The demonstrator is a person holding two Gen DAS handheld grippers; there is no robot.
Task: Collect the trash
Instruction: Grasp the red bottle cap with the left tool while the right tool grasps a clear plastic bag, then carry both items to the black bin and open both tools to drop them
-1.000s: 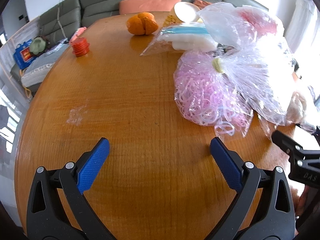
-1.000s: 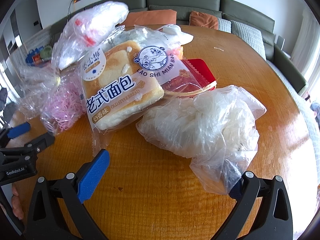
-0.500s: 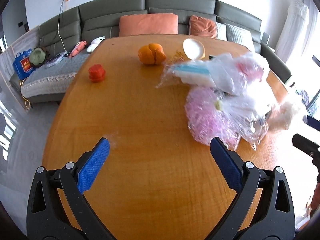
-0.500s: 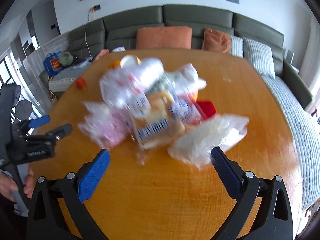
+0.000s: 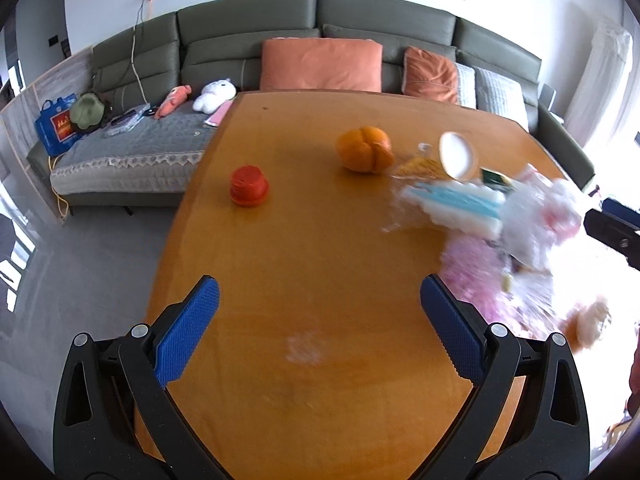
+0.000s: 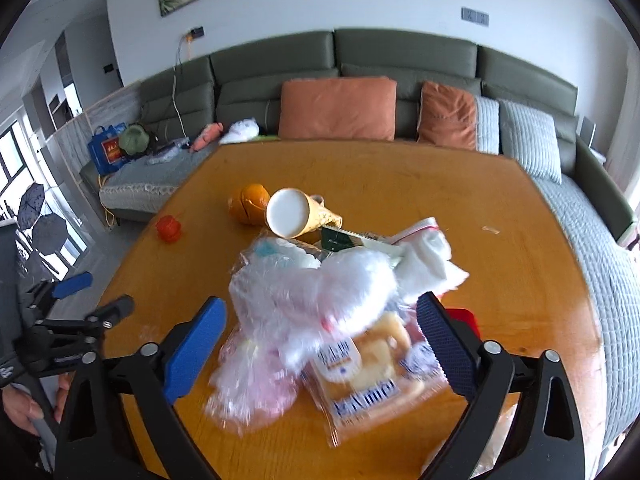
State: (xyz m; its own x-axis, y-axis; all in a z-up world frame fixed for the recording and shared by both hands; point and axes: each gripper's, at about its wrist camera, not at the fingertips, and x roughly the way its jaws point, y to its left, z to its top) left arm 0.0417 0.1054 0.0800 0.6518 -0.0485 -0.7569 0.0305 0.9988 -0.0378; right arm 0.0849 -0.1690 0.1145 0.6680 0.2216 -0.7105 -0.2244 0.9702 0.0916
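Your left gripper [image 5: 320,320] and right gripper [image 6: 320,344] gape empty; bags [image 6: 320,312] beside the cup [image 6: 288,218] remain uncollected.

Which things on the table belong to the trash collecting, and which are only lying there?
For the job, likely:
- crumpled clear bags
- bread package
- tipped paper cup
- pink-filled bag

Lying about, likely:
- orange fruit
- red round object
- sofa cushions, off the table

Both grippers are open and hold nothing.
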